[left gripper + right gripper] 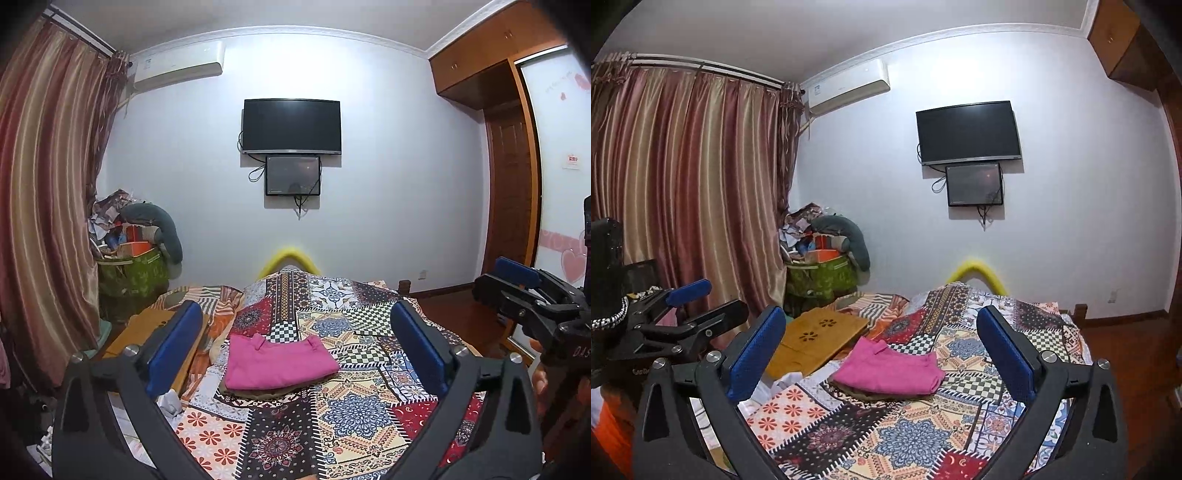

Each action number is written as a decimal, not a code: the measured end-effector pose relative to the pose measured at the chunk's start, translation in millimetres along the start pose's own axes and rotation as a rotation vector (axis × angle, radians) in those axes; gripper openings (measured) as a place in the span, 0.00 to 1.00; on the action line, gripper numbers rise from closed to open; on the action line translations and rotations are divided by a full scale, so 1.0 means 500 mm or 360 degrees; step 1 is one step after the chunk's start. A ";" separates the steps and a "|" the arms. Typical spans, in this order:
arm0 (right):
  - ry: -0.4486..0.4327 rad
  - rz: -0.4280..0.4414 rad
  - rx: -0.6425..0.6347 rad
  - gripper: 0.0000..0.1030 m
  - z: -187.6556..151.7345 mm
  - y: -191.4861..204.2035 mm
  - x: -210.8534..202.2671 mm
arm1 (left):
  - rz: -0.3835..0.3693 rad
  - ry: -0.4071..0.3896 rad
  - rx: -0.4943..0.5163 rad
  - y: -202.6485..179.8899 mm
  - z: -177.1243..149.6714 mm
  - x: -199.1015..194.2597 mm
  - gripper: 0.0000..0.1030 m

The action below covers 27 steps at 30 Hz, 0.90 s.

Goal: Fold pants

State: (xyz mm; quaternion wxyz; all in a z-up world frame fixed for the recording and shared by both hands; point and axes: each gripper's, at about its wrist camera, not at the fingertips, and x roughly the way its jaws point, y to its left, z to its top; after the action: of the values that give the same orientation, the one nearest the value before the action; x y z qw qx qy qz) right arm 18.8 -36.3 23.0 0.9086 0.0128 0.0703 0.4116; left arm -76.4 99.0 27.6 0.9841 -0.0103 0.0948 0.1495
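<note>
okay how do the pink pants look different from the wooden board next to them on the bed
The pink pants are soft cloth folded into a compact stack; the wooden board is a rigid tan slab with flower-shaped cutouts. The pants sit on the patchwork quilt; the board lies tilted at its left edge. Both are untouched, with both grippers open.

On the one bed (354, 417) lies one folded pair of pink pants (277, 363) and one wooden board (816, 341), with two wall screens (291, 125) and one air conditioner (177, 68) above.
</note>
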 end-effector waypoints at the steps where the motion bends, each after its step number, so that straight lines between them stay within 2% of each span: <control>1: -0.0001 -0.0001 0.0000 1.00 0.000 0.000 -0.001 | 0.0000 0.0000 -0.0001 0.001 -0.001 -0.001 1.00; 27: 0.0001 -0.0024 0.0028 1.00 0.002 -0.012 -0.007 | -0.0014 0.0036 -0.0007 -0.004 -0.001 0.016 1.00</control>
State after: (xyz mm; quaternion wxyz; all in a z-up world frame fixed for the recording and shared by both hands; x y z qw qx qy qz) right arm 21.0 -42.8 23.8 0.9114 0.0201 0.0744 0.4042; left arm -68.5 99.1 25.4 0.9836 -0.0144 0.1056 0.1452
